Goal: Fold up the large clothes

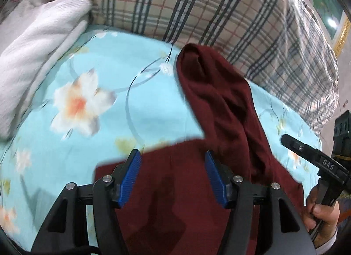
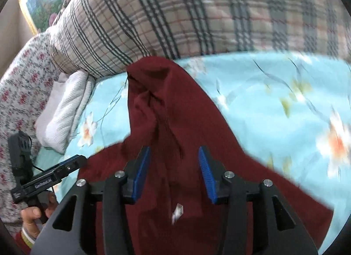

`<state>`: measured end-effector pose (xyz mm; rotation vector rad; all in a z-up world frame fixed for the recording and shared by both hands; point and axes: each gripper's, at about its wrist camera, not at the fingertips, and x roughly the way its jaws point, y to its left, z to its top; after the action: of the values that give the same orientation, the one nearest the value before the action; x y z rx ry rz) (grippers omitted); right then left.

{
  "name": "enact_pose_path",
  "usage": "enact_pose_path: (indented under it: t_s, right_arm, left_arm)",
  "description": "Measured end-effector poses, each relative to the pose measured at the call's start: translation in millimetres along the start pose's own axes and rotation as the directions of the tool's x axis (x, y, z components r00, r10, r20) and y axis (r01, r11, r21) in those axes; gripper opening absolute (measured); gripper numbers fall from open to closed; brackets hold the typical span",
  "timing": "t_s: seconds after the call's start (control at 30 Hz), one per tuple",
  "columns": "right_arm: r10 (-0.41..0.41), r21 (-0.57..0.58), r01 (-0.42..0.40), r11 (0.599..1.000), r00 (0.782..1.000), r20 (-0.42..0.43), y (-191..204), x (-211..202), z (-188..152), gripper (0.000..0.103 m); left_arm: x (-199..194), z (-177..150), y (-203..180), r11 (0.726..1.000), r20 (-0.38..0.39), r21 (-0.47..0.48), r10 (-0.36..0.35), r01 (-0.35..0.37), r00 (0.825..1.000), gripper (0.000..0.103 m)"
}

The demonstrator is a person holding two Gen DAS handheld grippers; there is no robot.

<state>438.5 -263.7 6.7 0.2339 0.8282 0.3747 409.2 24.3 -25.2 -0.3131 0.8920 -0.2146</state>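
A maroon garment (image 1: 221,106) lies on the light-blue floral bedsheet (image 1: 92,75), one end reaching the plaid quilt (image 1: 197,7). The left gripper (image 1: 173,173) hangs above its near part with blue pads spread, pinching nothing. The right gripper (image 2: 174,171) is likewise spread above the cloth. A white towel (image 1: 33,57) lies well apart, to the left.
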Motion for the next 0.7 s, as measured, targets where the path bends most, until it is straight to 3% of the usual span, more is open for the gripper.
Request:
enact_pose_path:
  t_s: [0.1, 0.17, 0.3, 0.33, 0.37, 0.4, 0.5, 0.7]
  right_arm:
    - [-0.027, -0.06, 0.026, 0.998, 1.0, -0.003, 7.5, 30.7, 27.6, 0.054]
    - [-0.051, -0.091, 0.052, 0.994, 0.999, 0.013, 8.5, 47.9, 43.9, 0.065]
    - [-0.048, -0.133, 0.043, 0.99, 0.998, -0.032, 5.5, 91.2, 73.0, 0.065]
    - [-0.059, -0.147, 0.051, 0.988, 0.997, -0.05, 5.4, 99.8, 76.9, 0.061]
    - [-0.069, -0.155, 0.06, 0.986, 0.996, -0.056, 4.5, 103.0, 78.5, 0.029]
    - [-0.071, -0.145, 0.06, 0.988, 0.995, -0.071, 0.8, 103.8, 81.0, 0.013]
    - [-0.028, -0.075, 0.025, 0.997, 0.999, -0.036, -17.8, 77.5, 82.3, 0.008]
    - [-0.032, 0.02, 0.031, 0.999, 0.999, 0.032, -62.9, 30.3, 72.8, 0.008]
  left_arm:
    - [32.8, 29.2, -3.0, 1.0, -0.014, 0.003, 0.001, -0.001, 1.0, 0.061]
    - [53.7, 46.9, -6.7, 1.0, -0.022, 0.023, 0.002, -0.001, 1.0, 0.061]
    - [94.5, 75.2, -17.3, 0.998, -0.048, 0.068, 0.021, -0.018, 0.999, 0.061]
    - [103.5, 79.5, -19.0, 0.997, -0.059, 0.075, 0.029, -0.024, 0.998, 0.061]
    - [110.3, 83.3, -20.1, 0.996, -0.066, 0.081, 0.039, -0.033, 0.997, 0.061]
    - [117.1, 87.3, -21.1, 0.995, -0.071, 0.089, 0.054, -0.048, 0.996, 0.061]
    - [123.8, 92.1, -24.4, 0.992, -0.066, 0.109, 0.062, -0.055, 0.996, 0.061]
    - [132.7, 95.1, -39.9, 0.985, -0.032, 0.173, -0.007, 0.012, 0.999, 0.061]
